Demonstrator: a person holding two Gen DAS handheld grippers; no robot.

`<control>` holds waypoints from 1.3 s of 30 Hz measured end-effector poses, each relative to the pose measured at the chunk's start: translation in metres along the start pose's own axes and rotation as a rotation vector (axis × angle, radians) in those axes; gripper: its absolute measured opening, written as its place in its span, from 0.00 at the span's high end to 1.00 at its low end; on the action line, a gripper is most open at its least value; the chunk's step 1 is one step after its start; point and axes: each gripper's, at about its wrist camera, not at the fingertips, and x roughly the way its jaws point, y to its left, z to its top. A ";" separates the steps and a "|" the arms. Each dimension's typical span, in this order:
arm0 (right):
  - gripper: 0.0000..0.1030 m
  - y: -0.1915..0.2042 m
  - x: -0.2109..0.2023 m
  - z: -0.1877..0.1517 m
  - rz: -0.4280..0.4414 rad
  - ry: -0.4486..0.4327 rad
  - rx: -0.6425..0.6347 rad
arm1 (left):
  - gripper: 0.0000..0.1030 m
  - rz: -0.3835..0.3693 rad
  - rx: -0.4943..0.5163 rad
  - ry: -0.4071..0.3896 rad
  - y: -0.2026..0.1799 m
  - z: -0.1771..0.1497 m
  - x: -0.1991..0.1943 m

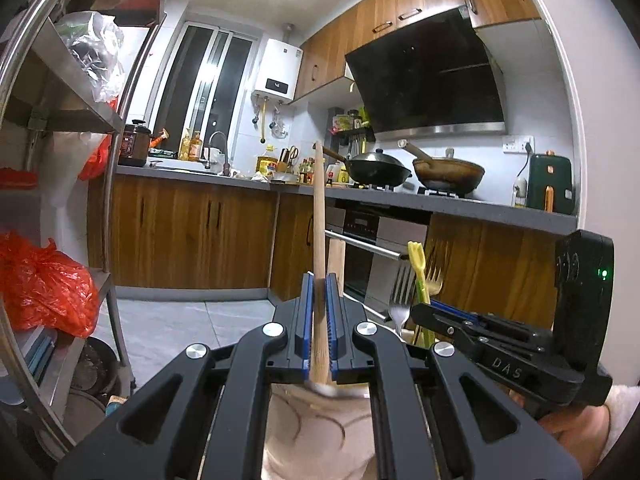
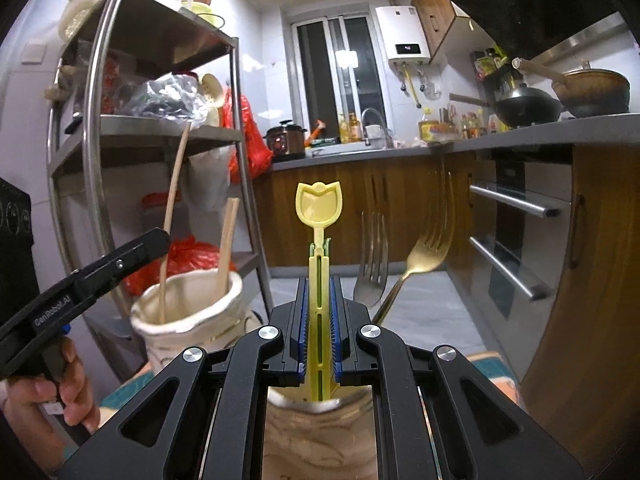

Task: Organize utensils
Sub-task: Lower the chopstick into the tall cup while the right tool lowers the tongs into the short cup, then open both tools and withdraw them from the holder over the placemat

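My left gripper (image 1: 319, 280) is shut on a long wooden stick (image 1: 319, 208) that stands upright, its lower end in a cream ceramic holder (image 1: 304, 420). A shorter wooden stick (image 1: 337, 260) stands just behind it. In the right wrist view the same holder (image 2: 188, 308) sits at the left with both sticks, and the left gripper (image 2: 162, 240) grips the long one. My right gripper (image 2: 319, 280) is shut on a yellow tulip-shaped utensil (image 2: 319, 208), over a second, brownish holder (image 2: 304, 404). A silver fork (image 2: 372, 264) and a gold fork (image 2: 428, 248) stand in that one.
A steel shelf rack (image 2: 240, 128) with red bags (image 1: 44, 284) stands close on the left. Wooden cabinets and an oven with bar handles (image 2: 516, 204) line the right. The counter (image 1: 460, 206) carries woks, bottles and a sink. A hand (image 2: 48, 396) holds the left gripper's handle.
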 end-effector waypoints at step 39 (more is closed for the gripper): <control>0.42 0.009 -0.047 -0.001 0.017 0.007 -0.017 | 0.55 0.077 0.024 -0.009 -0.006 -0.004 -0.021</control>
